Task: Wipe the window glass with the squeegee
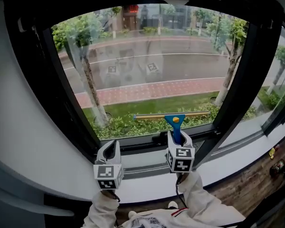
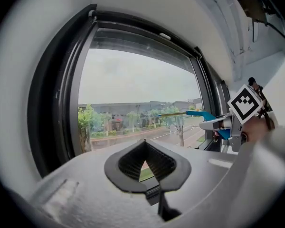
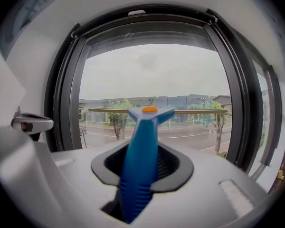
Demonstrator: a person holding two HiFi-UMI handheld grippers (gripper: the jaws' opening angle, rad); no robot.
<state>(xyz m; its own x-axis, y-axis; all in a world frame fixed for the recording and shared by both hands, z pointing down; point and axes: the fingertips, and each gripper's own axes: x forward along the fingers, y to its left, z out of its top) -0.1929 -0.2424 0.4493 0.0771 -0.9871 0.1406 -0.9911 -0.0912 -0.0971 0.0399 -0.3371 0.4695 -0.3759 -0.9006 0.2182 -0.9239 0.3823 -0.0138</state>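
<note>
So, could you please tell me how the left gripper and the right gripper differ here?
The right gripper is shut on the squeegee handle; the left gripper is shut and empty. The right gripper sits nearer the window glass; the left gripper hangs lower, to its left. Both point toward that glass.

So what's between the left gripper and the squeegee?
Nothing loose: in the head view only bare window glass and the black lower frame separate the left gripper from the squeegee, held by the right gripper.
</note>
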